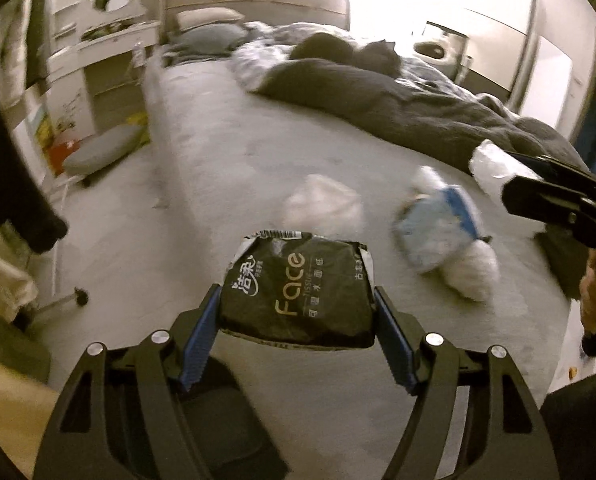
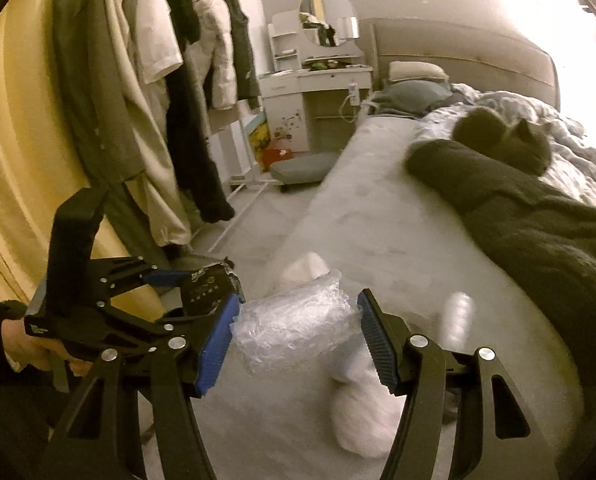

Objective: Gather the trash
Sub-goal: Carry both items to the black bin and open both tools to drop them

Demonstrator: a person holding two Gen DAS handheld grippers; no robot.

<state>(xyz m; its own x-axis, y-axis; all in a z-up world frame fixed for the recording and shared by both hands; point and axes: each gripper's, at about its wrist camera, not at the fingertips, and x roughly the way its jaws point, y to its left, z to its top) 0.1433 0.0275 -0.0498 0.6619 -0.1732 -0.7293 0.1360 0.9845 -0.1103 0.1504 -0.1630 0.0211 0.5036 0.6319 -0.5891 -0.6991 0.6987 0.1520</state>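
Tissue pack [image 1: 298, 288], black and printed "Face", sits clamped between the left gripper [image 1: 296, 320]'s blue fingers [image 1: 200, 344], lifted clear of the bed [image 1: 218, 152]. Ahead of those fingers and to their right, crumpled white tissue [image 1: 324, 204] and a blue-and-white wrapper [image 1: 438, 224] lie on the bed, uncollected. Further right, the right gripper [image 2: 298, 332] has its fingers closed on a wad of clear plastic [image 2: 294, 326]. Two pieces look picked up; neither is binned, and no bin shows.
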